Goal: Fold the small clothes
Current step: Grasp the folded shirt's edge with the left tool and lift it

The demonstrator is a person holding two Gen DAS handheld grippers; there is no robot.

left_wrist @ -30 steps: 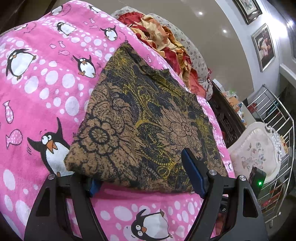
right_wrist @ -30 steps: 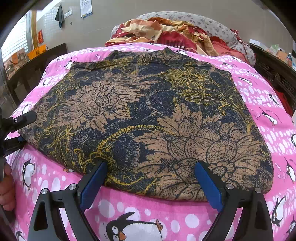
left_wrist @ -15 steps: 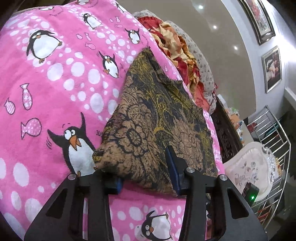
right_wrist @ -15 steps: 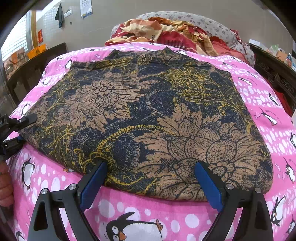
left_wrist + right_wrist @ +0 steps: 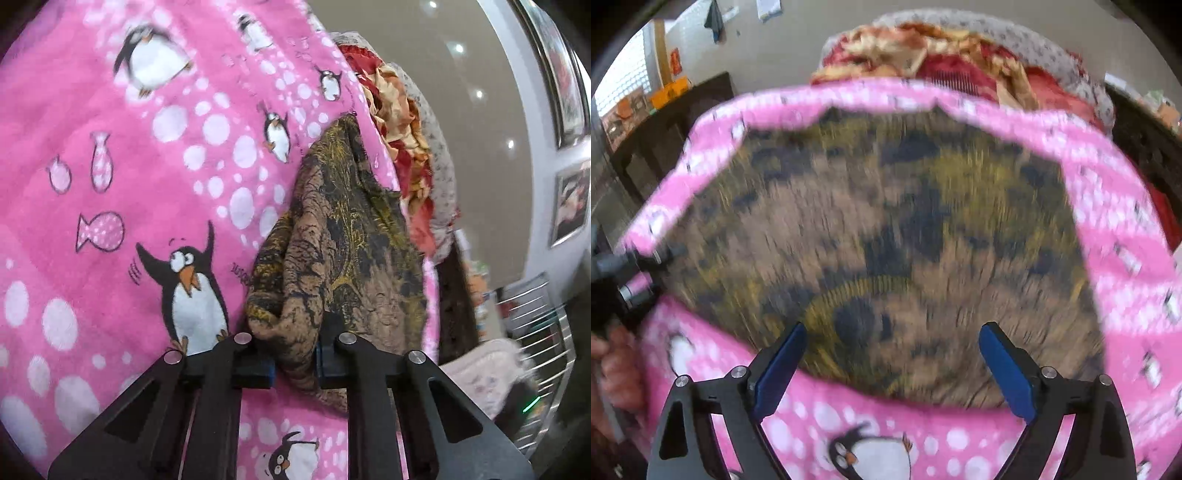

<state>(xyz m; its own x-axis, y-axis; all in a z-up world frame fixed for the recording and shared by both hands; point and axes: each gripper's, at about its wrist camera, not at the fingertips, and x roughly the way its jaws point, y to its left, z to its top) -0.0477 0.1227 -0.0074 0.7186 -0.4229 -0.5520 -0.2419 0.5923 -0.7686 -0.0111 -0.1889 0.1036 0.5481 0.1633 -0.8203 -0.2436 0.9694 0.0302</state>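
A brown, black and yellow floral cloth (image 5: 351, 240) lies folded on a pink penguin blanket (image 5: 129, 184). My left gripper (image 5: 295, 363) is shut on the cloth's near corner, which bunches up between the blue pads. In the right wrist view the same cloth (image 5: 886, 229) spreads wide and blurred across the blanket (image 5: 1119, 258). My right gripper (image 5: 892, 365) is open, with its blue pads (image 5: 1006, 373) at the cloth's near edge and nothing between them. The left gripper (image 5: 631, 273) shows at the far left of that view.
A heap of red and cream clothes (image 5: 402, 122) and a grey speckled pillow (image 5: 1027, 48) lie at the far end of the bed. A dark wooden frame (image 5: 454, 302) and a metal rack (image 5: 543, 339) stand beside the bed. Pictures (image 5: 570, 206) hang on the wall.
My left gripper has closed on the cloth's corner and pulled it up into a bunch. The right wrist view has turned blurred from motion, with its jaws still wide.
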